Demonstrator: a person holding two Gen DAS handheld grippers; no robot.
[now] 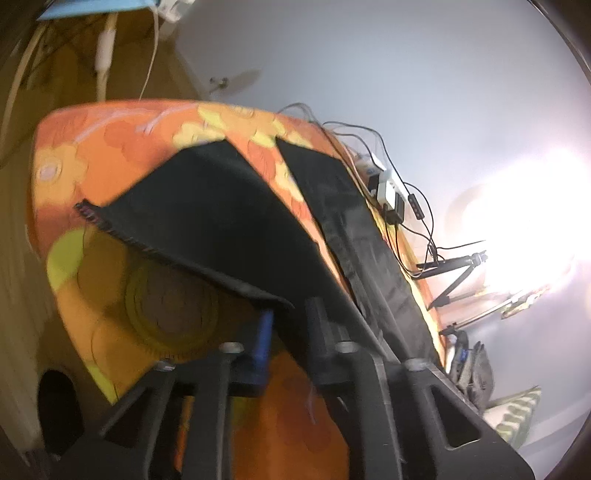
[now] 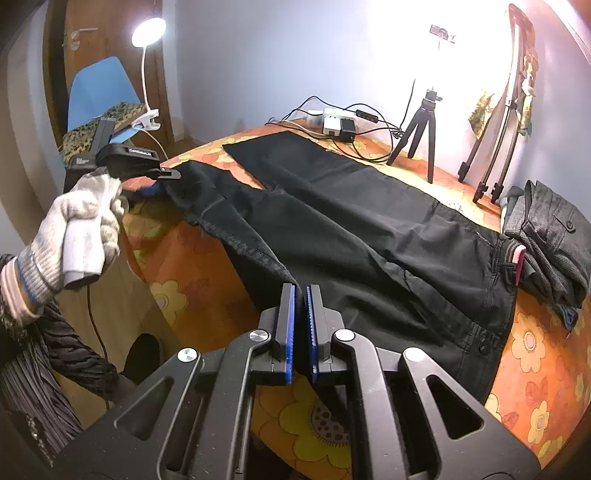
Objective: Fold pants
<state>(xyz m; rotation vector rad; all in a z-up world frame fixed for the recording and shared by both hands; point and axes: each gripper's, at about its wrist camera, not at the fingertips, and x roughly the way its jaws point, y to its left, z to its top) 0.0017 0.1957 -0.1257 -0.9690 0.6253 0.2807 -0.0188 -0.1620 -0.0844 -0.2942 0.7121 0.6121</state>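
Note:
Black pants [image 2: 332, 221] lie spread on a table with an orange flowered cloth [image 2: 192, 280], waistband at the right, legs toward the far left. My right gripper [image 2: 301, 295] is shut on the near edge of the near leg. My left gripper [image 2: 168, 179], held in a gloved hand, is shut on the hem end of that leg at the table's left edge. In the left wrist view, the left gripper [image 1: 290, 314] pinches the black cloth [image 1: 207, 206], which is lifted off the flowered cloth [image 1: 122, 147].
Folded grey garments [image 2: 550, 243] lie at the table's right. A power strip with chargers and cables [image 2: 340, 123] and a small tripod [image 2: 421, 125] stand at the back. A blue chair [image 2: 98, 92] and a clip lamp [image 2: 147, 33] are at the left.

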